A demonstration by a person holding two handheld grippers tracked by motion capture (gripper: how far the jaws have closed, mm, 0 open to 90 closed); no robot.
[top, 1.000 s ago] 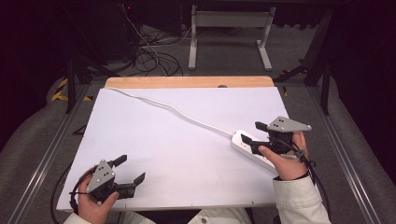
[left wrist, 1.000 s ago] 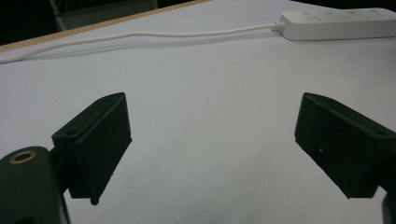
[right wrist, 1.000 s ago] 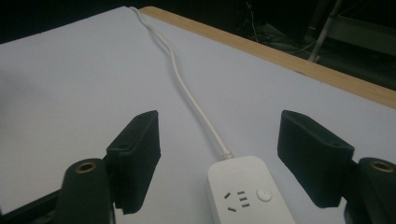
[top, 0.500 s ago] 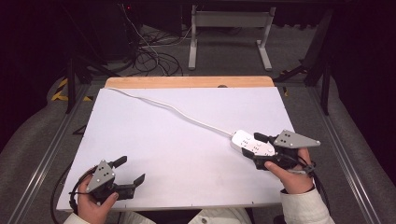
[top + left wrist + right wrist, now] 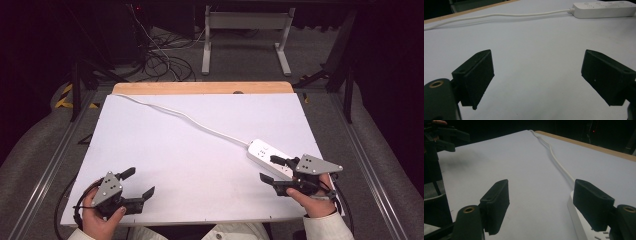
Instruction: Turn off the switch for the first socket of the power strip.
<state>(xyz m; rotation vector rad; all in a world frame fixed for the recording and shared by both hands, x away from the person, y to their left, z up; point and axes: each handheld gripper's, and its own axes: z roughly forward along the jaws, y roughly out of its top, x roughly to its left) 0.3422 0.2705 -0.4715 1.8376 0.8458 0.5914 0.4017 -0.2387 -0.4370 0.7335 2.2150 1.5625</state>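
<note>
— Power strip (image 5: 267, 155), just the one?
— One, white, lying flat near the right edge of the desk (image 5: 200, 150), toward the near right corner, its length slanting across the white top. Its far end is bare; its near end runs under the right gripper (image 5: 274, 169).
— Start bigger. What carries it all?
— One desk, white sheet on top, with a strip of bare wood along the far edge.
— And the cord?
— One white cord (image 5: 185, 117), running from the strip's far end in a loose curve to the far left corner, where it drops over the edge.
— How many claws?
— Two, one in each hand. The right one sits low beside the strip with its jaws spread wide and nothing between them; in the right gripper view one jaw hangs over the strip's (image 5: 580, 225) edge, though I cannot tell if it touches.
— The left?
— The left gripper (image 5: 139, 183) is at the near left corner, well apart from the strip, jaws likewise spread, bare desk between them.
</note>
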